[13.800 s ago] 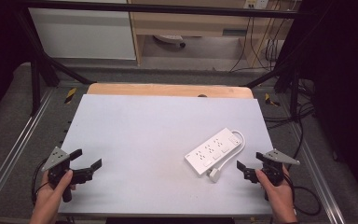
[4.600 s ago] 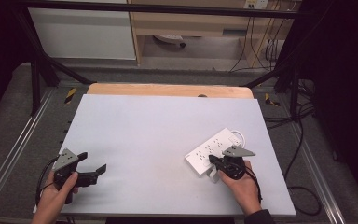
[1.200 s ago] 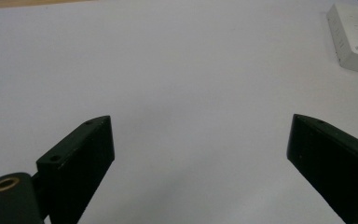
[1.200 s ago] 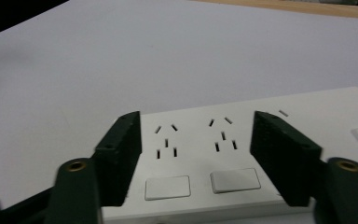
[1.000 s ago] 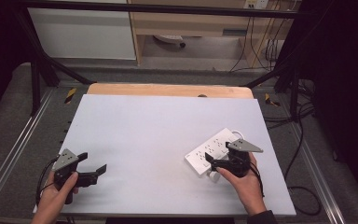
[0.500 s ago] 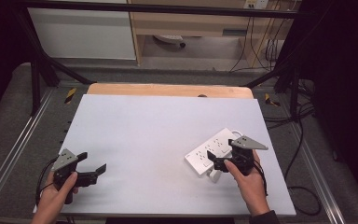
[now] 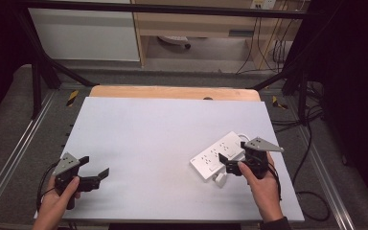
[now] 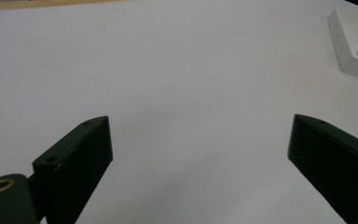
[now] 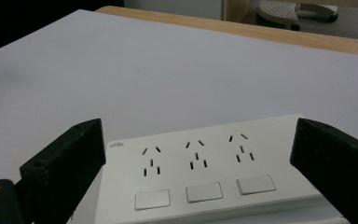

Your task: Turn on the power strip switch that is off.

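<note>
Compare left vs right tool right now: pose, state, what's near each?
The left tool sits over bare white table, far from the power strip; the right tool is at the power strip. Between the left tool's jaws lies only table surface; the right tool's jaws straddle the strip's sockets without gripping. Both are open, hand-held, low near the table's front edge.

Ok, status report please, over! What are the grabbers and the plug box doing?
Right gripper open, straddling white power strip. Left gripper open, idle over bare table. Nothing blocking.
</note>
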